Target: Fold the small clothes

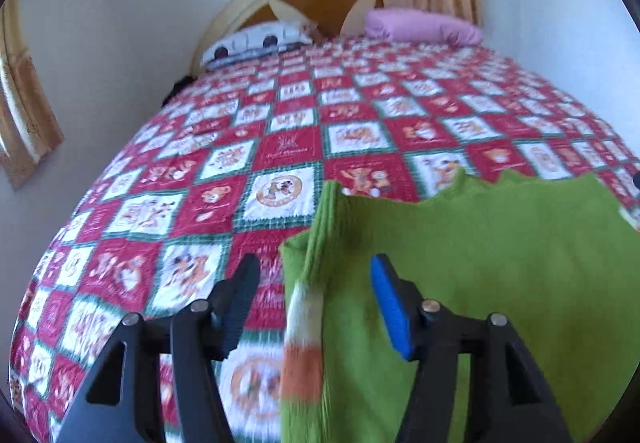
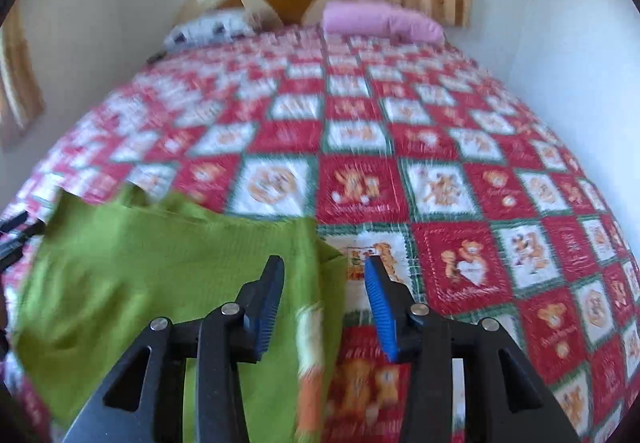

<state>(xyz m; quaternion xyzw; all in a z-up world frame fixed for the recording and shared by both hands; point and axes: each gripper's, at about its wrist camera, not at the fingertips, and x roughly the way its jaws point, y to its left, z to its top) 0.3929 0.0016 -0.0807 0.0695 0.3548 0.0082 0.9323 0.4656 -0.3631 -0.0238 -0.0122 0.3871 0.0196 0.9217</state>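
Red-and-white patchwork teddy-bear bedspread (image 1: pixel 280 147) is carrying the small green knitted garment (image 1: pixel 500 263), lying flat near its front edge. Judged soft, light, limp; take its striped cuffs. Left gripper (image 1: pixel 316 307) and right gripper (image 2: pixel 324 303) are standing part-open, gripping nothing

One green garment (image 1: pixel 500 263), two pillows, white (image 1: pixel 256 41) and pink (image 1: pixel 420 25), and one quilt (image 1: pixel 280 123).

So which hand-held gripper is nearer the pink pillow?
Right, judging by how much larger the pink pillow looks in its view. Both hand-held grippers, left and right, sit far down the bed.
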